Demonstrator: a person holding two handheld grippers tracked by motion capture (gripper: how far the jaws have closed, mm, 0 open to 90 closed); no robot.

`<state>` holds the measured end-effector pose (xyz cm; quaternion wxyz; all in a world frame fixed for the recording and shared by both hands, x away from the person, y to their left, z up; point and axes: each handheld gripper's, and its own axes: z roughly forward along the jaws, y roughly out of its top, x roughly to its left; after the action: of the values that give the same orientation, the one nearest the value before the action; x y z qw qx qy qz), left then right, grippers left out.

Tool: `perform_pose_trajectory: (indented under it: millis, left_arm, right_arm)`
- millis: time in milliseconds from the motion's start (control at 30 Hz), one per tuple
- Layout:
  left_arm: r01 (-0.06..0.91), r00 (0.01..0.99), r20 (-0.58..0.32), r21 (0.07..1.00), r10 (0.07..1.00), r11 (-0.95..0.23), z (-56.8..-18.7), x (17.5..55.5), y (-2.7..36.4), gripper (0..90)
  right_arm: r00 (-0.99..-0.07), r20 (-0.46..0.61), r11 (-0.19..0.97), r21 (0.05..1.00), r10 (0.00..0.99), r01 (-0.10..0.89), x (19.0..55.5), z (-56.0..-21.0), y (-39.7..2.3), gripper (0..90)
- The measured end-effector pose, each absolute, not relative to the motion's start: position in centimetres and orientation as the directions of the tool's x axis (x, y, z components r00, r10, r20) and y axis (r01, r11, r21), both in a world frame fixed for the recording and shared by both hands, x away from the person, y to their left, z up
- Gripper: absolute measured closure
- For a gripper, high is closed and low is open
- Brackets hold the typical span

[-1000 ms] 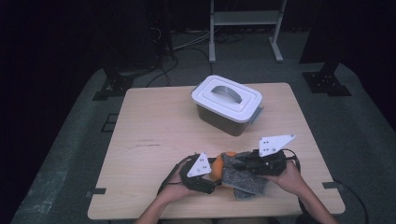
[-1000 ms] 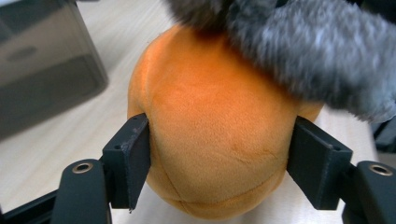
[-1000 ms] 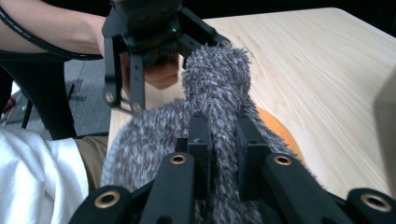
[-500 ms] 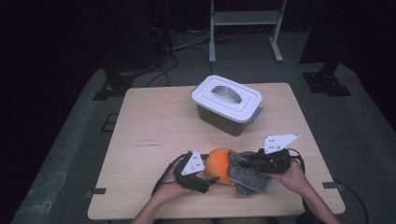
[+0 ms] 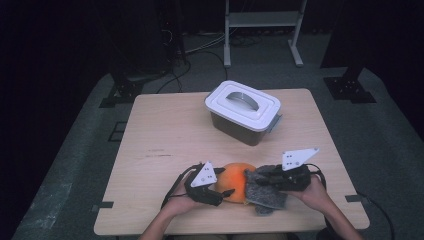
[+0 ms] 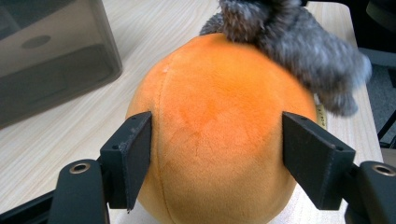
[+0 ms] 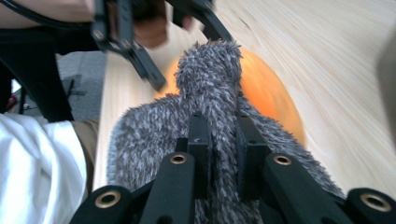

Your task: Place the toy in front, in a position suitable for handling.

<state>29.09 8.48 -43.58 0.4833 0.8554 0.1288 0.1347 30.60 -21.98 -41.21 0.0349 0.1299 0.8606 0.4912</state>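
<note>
An orange plush ball [image 5: 237, 179] lies near the table's front edge. My left gripper [image 5: 223, 191] reaches it from the left. In the left gripper view its jaws have just been closing, and its pads [image 6: 133, 158] now press on both sides of the ball [image 6: 219, 130]. A grey fuzzy cloth [image 5: 267, 194] drapes over the ball's right side and onto the table. My right gripper [image 5: 266, 178] is shut on a fold of that cloth [image 7: 154, 135], pinched tight between its jaws [image 7: 219, 135]. The orange ball [image 7: 268, 88] shows behind the fold.
A dark plastic box with a white handled lid [image 5: 242, 107] stands at the table's back middle, also in the left gripper view [image 6: 46, 56]. Bare wooden tabletop [image 5: 165, 135] spreads to the left. Dark stands and cables are on the floor beyond the table.
More of the orange ball shows than a second ago, as the grey cloth has slid to its right side. The right gripper has sunk a little with the cloth.
</note>
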Motion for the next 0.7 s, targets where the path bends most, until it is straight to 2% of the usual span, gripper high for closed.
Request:
perform_pose_trajectory:
  millis: [133,233,333,500,600,700]
  left_arm:
    - [0.126,0.925,0.075,0.865,0.372,-0.486,-43.6,29.3,8.8,27.2]
    - [0.147,0.922,0.054,0.868,0.384,-0.474,-43.6,29.5,8.5,27.4]
    - [0.137,0.921,0.066,0.868,0.385,-0.478,-43.5,29.4,7.9,27.7]
    - [0.133,0.915,0.080,0.866,0.396,-0.482,-43.6,29.3,8.1,29.1]
    - [0.156,0.903,0.056,0.882,0.427,-0.445,-43.6,29.6,8.5,30.6]
    - [0.146,0.899,0.068,0.884,0.433,-0.444,-43.5,29.5,8.3,31.4]
  right_arm:
    - [-0.940,0.072,0.486,0.841,0.334,0.237,30.5,-41.6,-24.4,78.8]
    - [-0.933,0.089,0.442,0.862,0.348,0.247,30.4,-41.2,-25.4,78.9]
    - [-0.943,0.088,0.410,0.885,0.321,0.222,30.3,-40.4,-24.5,78.8]
    - [-0.959,0.064,0.433,0.883,0.275,0.183,30.6,-40.0,-21.9,78.7]
    - [-0.957,0.075,0.439,0.876,0.282,0.198,30.8,-40.8,-21.4,78.7]
    - [-0.949,0.106,0.423,0.876,0.298,0.231,30.9,-41.5,-22.2,78.7]
